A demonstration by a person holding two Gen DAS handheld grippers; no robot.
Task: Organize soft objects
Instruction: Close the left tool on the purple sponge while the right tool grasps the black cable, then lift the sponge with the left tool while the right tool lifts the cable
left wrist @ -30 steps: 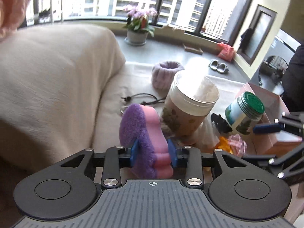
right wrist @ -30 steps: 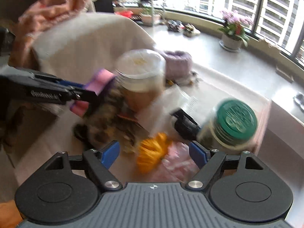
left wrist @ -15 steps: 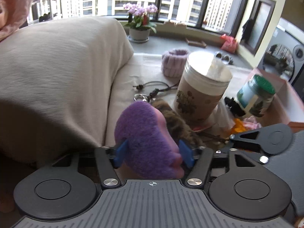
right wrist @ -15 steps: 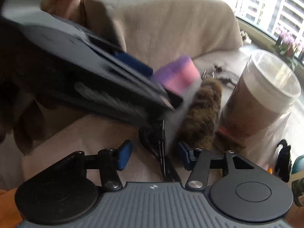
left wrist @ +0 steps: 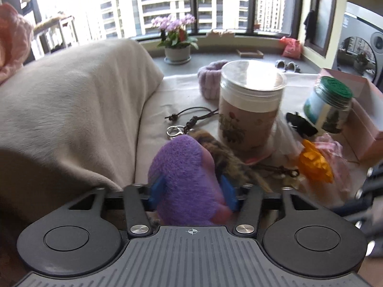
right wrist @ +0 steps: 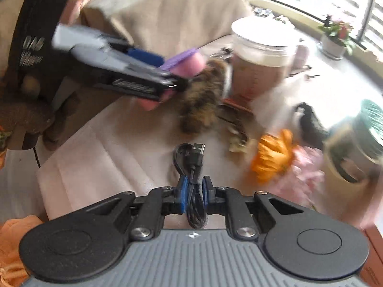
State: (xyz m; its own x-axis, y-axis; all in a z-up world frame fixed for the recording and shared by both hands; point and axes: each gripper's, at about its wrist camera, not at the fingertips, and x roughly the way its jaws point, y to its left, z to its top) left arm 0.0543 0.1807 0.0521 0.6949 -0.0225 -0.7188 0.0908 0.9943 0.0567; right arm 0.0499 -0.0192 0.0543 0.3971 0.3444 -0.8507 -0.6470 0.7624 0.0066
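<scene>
- Left tool [left wrist: 192,191] is squeezed on my purple and pink sponge [left wrist: 185,181]. It sits low, up off the white cloth [right wrist: 100,157], right by the furry brown toy [right wrist: 201,100].
- Big jar [left wrist: 249,110] stands close in front. I think a quick swing could bump it and tip it, as my left tool points right at it.
- Right tool [right wrist: 193,195] is pinched on the black cable [right wrist: 191,165], low and level. I think the loose loops could slip out.
</scene>
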